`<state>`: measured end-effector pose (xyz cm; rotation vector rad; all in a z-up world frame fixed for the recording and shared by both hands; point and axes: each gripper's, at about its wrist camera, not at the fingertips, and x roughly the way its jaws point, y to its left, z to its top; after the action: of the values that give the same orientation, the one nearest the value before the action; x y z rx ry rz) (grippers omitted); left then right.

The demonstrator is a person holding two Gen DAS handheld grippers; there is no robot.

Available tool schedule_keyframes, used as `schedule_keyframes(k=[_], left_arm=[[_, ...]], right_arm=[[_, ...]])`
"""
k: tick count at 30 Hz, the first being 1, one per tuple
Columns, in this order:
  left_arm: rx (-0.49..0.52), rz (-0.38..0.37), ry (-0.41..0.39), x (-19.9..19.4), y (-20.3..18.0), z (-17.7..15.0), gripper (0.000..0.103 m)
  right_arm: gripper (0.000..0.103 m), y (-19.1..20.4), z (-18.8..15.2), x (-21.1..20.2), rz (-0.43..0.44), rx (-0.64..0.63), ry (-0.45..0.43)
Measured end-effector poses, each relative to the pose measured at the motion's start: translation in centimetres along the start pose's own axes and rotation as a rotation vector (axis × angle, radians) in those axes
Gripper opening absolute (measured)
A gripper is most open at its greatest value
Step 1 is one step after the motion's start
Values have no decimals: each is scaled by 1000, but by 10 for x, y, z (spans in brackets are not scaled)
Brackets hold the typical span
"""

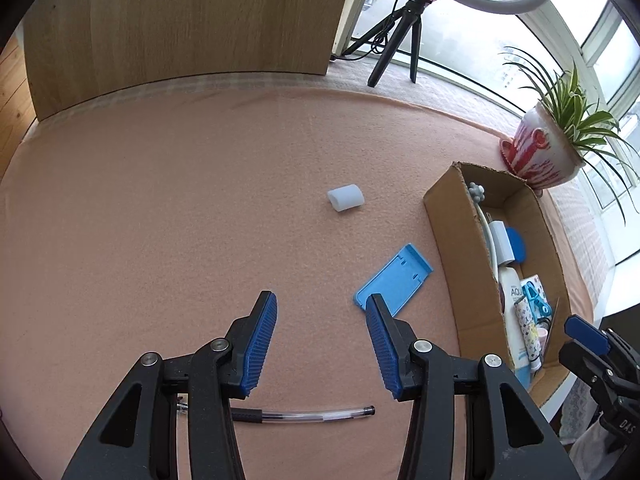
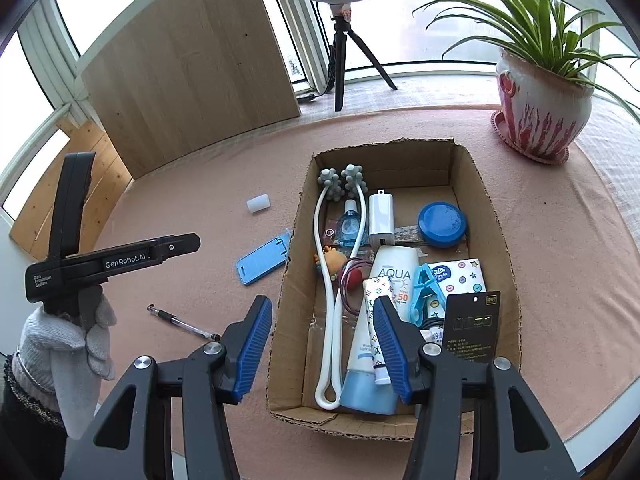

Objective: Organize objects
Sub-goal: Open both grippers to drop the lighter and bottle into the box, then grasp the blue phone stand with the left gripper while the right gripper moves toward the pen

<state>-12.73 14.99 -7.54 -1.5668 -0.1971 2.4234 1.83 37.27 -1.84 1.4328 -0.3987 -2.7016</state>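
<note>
1. Left wrist view: the left gripper [image 1: 322, 312] hangs over the pink cloth [image 1: 160, 220] with its blue pads parted about halfway and nothing between them.
2. The pen [image 1: 304, 415] lies on the cloth well to the left of the cardboard box [image 1: 468, 280]. Its long axis runs across the picture, with the dark tip toward the box and the black grip end away from it.
3. The blue phone stand [image 1: 394, 280] lies flat just left of the box, its length slanting up toward the box wall. The white cap [image 1: 346, 198] lies farther from the box, on its side.
4. Right wrist view: the right gripper [image 2: 320, 316] hovers above the near left part of the cardboard box [image 2: 496, 240], fingers half apart and empty.
5. In the box, the sunscreen tube [image 2: 380, 320] and the white massager [image 2: 334, 300] lie lengthwise along it.
6. Left of the box, the pen [image 2: 183, 323] lies slanted, its tip nearer the box. A gloved hand [image 2: 68, 340] holds the other gripper farther left.
</note>
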Motion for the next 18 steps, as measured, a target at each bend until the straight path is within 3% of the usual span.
schedule_keyframes(k=[2,5,11,18], left_arm=[[15,-6,11,2,1,-3,50],[68,-48,51,14,-9,-4,62],[198,-43,99,46,-48,2,62],[269,-21,137,78,-77,6,62]], right_arm=[[49,8,2,4,1,-12,4],[49,18,4,9,12,-17,7],[49,21,1,7,-1,-15,14],[49,-5,-5,-4,-50,57,10]])
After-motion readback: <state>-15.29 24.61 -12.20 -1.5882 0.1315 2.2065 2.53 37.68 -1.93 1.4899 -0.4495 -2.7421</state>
